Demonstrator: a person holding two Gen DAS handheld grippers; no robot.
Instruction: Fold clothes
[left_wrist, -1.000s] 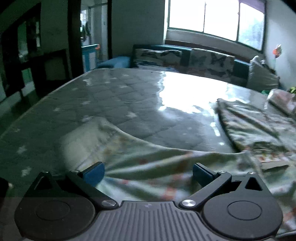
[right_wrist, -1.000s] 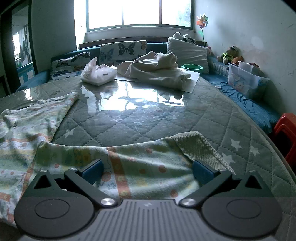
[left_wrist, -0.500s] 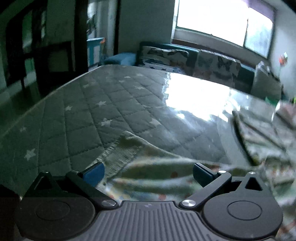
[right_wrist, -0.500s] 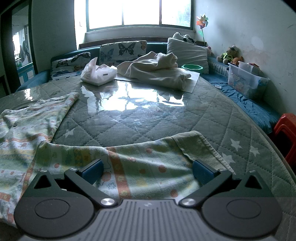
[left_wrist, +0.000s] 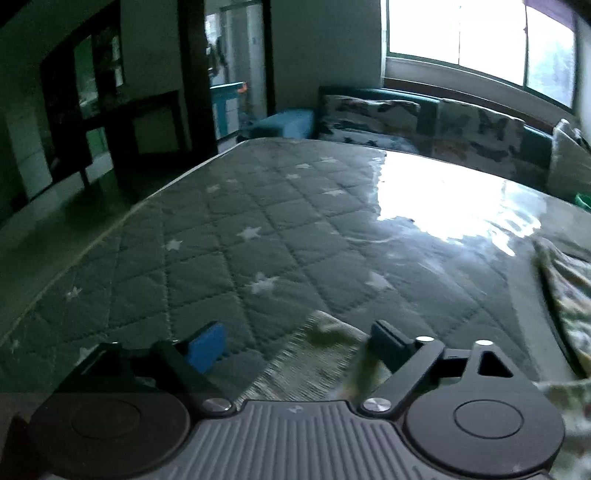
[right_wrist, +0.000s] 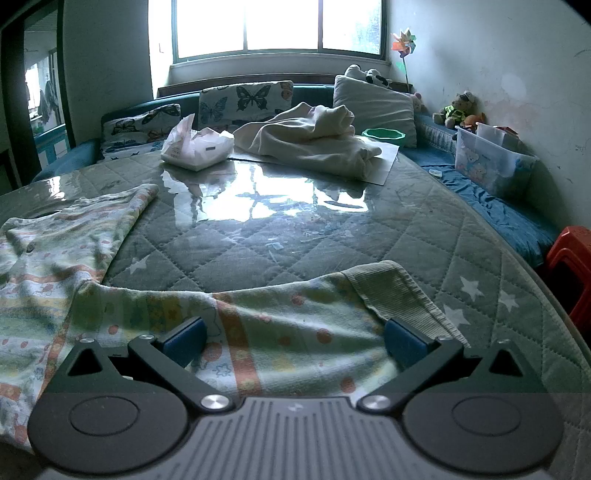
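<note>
Lying between both spread hand-held grippers, left (left_wrist: 295, 341) just narrowing, right (right_wrist: 293, 341), patterned garment (right_wrist: 258, 332), seemingly ungripped.

A home, a lived-in sitting or bedroom; quilted star-print cover (right_wrist: 424, 236) under clear plastic on the big desk; sofa bench with butterfly cushions (right_wrist: 245, 99) under a wide window (right_wrist: 277, 27); soft toys (right_wrist: 458, 110) and a pinwheel (right_wrist: 403, 41) in the corner; plastic storage box (right_wrist: 487, 162); red stool (right_wrist: 570, 258); tissue pack (right_wrist: 197, 146); heap of pale laundry (right_wrist: 314, 138); doorway (left_wrist: 236, 70) to another room in the left wrist view.
</note>
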